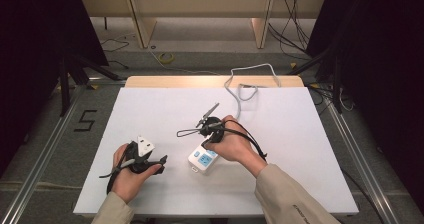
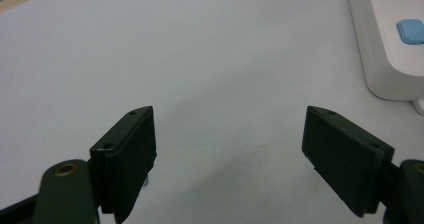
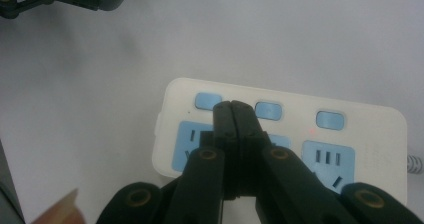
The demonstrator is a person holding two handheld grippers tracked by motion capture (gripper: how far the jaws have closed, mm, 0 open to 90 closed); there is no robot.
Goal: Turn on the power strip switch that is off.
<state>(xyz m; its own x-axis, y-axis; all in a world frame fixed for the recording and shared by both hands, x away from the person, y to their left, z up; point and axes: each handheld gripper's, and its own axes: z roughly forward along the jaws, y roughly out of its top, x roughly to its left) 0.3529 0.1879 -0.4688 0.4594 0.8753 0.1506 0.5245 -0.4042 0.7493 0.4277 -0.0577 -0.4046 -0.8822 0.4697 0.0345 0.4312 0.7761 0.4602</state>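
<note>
A white power strip (image 1: 202, 159) with blue sockets lies on the white table (image 1: 150, 114), right of centre near the front. In the right gripper view the power strip (image 3: 370, 129) carries three blue buttons, and a small red light (image 3: 312, 131) glows. My right gripper (image 3: 231, 105) is shut with nothing in it, its tips over the strip between the first button (image 3: 206, 100) and the second button (image 3: 270, 110). Whether the tips touch the strip I cannot tell. My left gripper (image 2: 230, 114) stands open over bare table, with the power strip (image 2: 372, 49) to its right. The high view shows my left gripper (image 1: 159, 157) left of the strip and my right gripper (image 1: 206, 143) above it.
The strip's white cable (image 1: 240, 84) loops off the table's back edge to the floor. A wooden strip (image 1: 210, 81) borders the far side. Metal rails (image 1: 50, 139) run along both sides, and a "5" mark (image 1: 86, 120) is on the floor at the left.
</note>
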